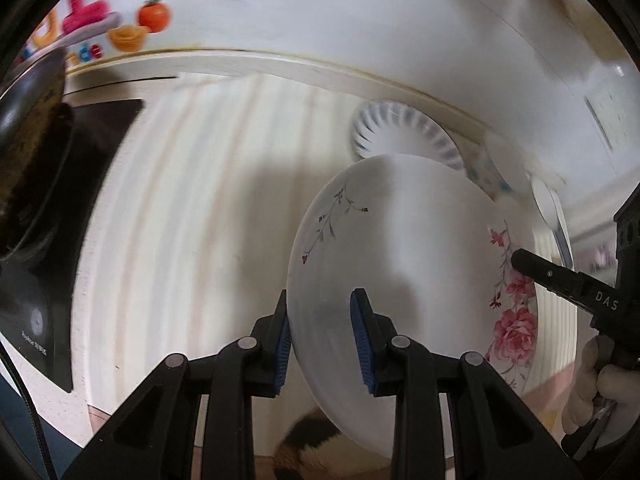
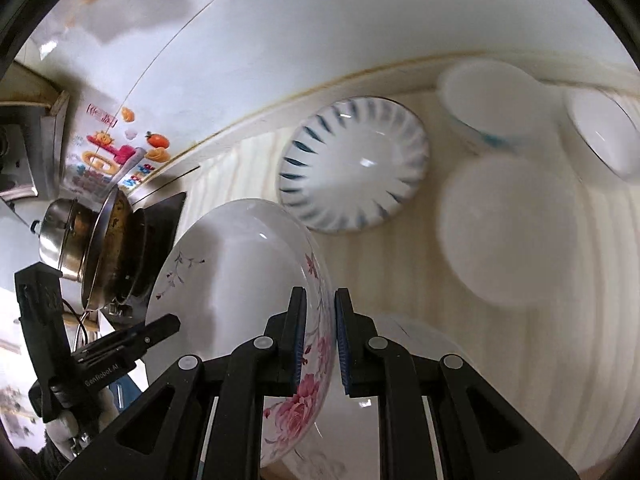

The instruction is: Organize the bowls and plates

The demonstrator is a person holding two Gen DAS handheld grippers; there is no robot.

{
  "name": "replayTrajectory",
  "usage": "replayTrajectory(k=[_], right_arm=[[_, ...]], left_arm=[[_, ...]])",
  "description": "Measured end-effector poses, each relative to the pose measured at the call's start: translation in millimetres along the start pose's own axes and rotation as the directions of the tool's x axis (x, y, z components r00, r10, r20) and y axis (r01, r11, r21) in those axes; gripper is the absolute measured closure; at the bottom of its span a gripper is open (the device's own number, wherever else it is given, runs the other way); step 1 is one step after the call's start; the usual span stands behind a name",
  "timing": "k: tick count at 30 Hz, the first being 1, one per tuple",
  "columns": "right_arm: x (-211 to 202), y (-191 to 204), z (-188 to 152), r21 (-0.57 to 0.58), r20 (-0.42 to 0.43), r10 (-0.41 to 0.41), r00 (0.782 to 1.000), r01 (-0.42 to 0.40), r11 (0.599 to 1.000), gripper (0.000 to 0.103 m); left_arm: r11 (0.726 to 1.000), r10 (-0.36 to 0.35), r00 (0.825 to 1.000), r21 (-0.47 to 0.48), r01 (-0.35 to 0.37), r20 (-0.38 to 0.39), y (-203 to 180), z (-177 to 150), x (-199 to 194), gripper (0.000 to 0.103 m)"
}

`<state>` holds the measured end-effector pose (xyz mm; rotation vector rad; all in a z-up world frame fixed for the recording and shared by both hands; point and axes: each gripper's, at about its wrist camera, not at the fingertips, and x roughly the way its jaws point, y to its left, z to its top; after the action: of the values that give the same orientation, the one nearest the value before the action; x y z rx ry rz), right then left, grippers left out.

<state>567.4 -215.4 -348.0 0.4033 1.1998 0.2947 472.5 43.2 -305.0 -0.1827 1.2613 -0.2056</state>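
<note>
Right wrist view: both grippers' jaws pinch opposite rims of the tilted white rose-printed plate point(image 2: 240, 280).

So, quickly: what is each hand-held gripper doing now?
Left hand-held gripper: closed on the rim of the white floral ceramic plate.
Right hand-held gripper: closed on the same plate's opposite rim.

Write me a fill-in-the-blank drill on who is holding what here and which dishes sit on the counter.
1. The floral plate is gripped at its rim by ____ grippers at once.
2. The flowers printed beside the right gripper are ____ in colour.
3. The ribbed bowl on the counter carries dashes of ____ around its rim.
4. The metal pot stands to the ____ of the floral plate in the right wrist view.

Missing words: both; pink; blue; left
</note>
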Motion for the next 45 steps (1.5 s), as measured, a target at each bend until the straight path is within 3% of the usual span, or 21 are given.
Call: replayTrajectory(k=[10, 19, 45], right_arm=[[-40.9, -74.4, -66.8, 0.131, 0.016, -0.04, 0.999, 0.038, 0.991, 0.087], [-33.7, -105.9, -100.8, 0.168, -0.016, -0.08, 0.997, 0.081, 0.983, 0.087], [-9.4, -102.9, -109.4, 0.114, -0.065, -0.117, 0.991, 0.124, 0.986, 0.087]], left_arm=[[0.987, 0.0, 0.997, 0.162, 0.013, -0.081, -65.6, -28.3, 18.8, 0.078], [0.976, 0.041, 0.986, 0.217, -0.006, -0.159, -82.3, -48.7, 48.8, 0.078], [0.961, 0.167, 0.972, 0.248, -0.123, -0.164, -85.8, -62.4, 67.9, 0.078]])
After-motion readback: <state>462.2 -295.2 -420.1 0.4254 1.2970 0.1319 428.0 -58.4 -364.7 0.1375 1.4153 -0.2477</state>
